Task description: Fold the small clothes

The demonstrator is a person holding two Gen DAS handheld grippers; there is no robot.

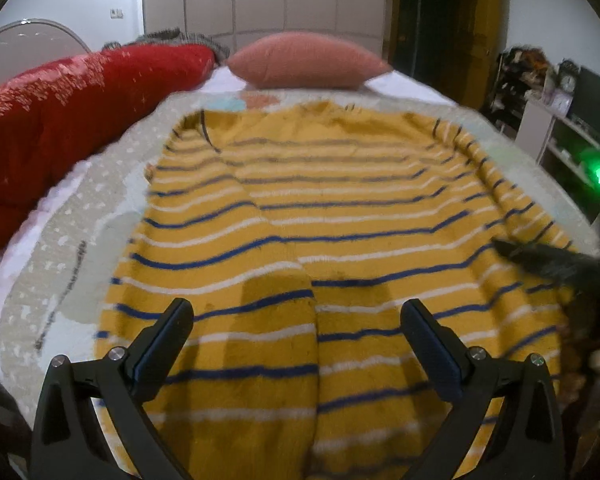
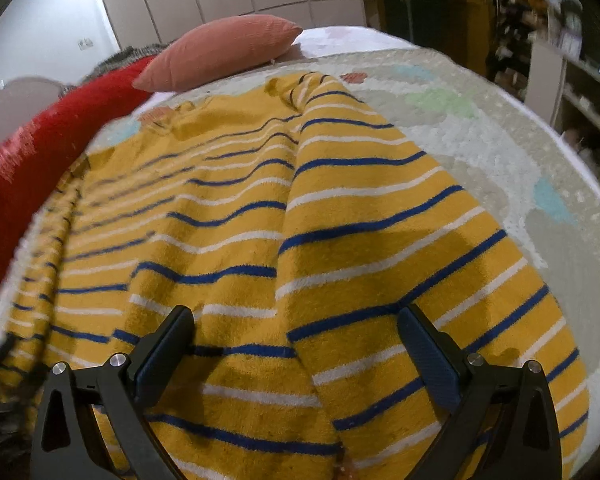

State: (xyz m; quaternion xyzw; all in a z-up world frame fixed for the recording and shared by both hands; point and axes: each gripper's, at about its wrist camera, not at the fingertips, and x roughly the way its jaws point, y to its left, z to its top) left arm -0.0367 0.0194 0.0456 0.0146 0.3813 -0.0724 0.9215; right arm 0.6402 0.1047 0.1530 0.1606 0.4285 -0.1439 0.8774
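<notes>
- Bed under my grippers, covered by pale patterned quilt [image 1: 60, 264].
- On it: yellow striped fleece garment [image 1: 300, 216], pink ribbed cushion [image 1: 306, 66], red blanket [image 1: 60, 120].

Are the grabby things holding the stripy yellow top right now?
No. Both the left gripper and the right gripper have their fingers spread wide over the striped top, and nothing is pinched between them.

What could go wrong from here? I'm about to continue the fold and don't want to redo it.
Both tools, left and right, are open over the striped yellow garment, so nothing is gripped yet; a shallow pinch might take only one layer. The folded-over flap lies loose and could slide back. The left view is blurred, so aiming at the hem may be off.
</notes>
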